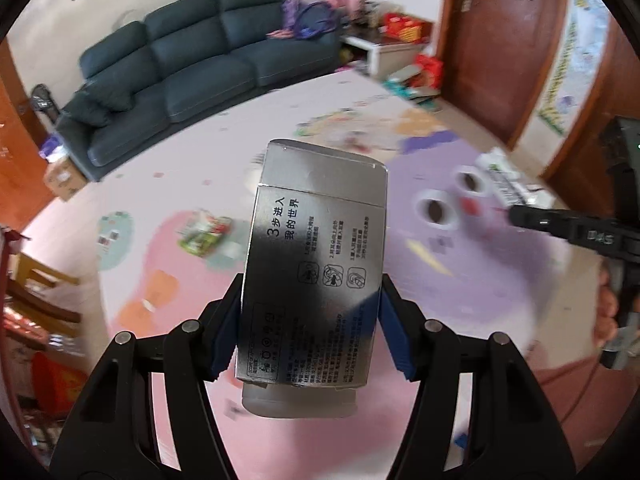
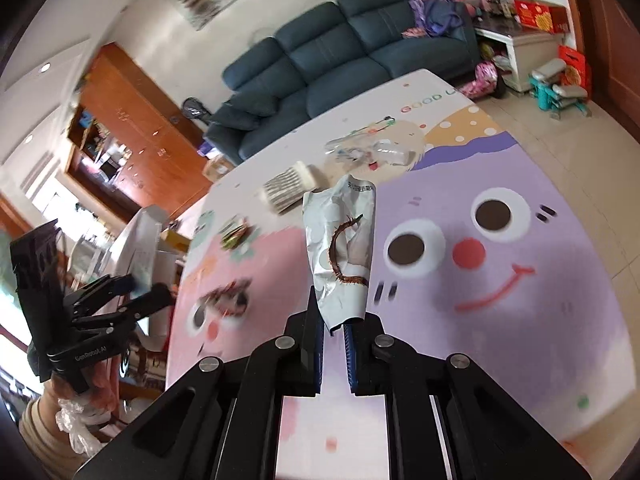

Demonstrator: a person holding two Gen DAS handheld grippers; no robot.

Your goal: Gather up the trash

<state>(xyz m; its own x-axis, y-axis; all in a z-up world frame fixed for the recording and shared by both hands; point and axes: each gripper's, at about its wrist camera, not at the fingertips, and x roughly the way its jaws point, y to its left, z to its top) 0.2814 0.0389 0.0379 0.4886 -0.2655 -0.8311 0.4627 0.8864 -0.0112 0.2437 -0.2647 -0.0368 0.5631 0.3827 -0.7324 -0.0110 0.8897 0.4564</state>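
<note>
- The left gripper [image 1: 310, 328] is clamped on a silver box [image 1: 316, 264]. Both blue pads [image 1: 226, 332] press its 2 long sides, so it's a firm hold on a fairly wide thing.
- The box is up off the floor and points away from the camera. It has black printed text and 3 little icons on the face, and a pale inner part sticks out at the near end.
- The right gripper [image 2: 334, 354] has its jaws nearly together, pinching the bottom edge of a crumpled silvery wrapper [image 2: 340, 248]. The wrapper stands up out of the pads and has a brown centipede-looking picture on it.
- Under both is a play mat [image 2: 500, 340] with a purple cartoon face and a pink part. More trash sits on it.
- There's a green and red snack packet [image 1: 204, 232] on the pink part.
- A squashed clear plastic bottle [image 2: 368, 152] lies farther off near the mat's far edge.
- A striped paper thing [image 2: 290, 188] sits just this side of the bottle. It's blurry, can't tell what it is.
- A dark blue sofa [image 1: 192, 68] runs along the back wall, with purple bags piled at 1 end.
- From the right camera the other gripper shows at the far left, with a hand in a clear plastic glove [image 2: 76, 428] under it.
</note>
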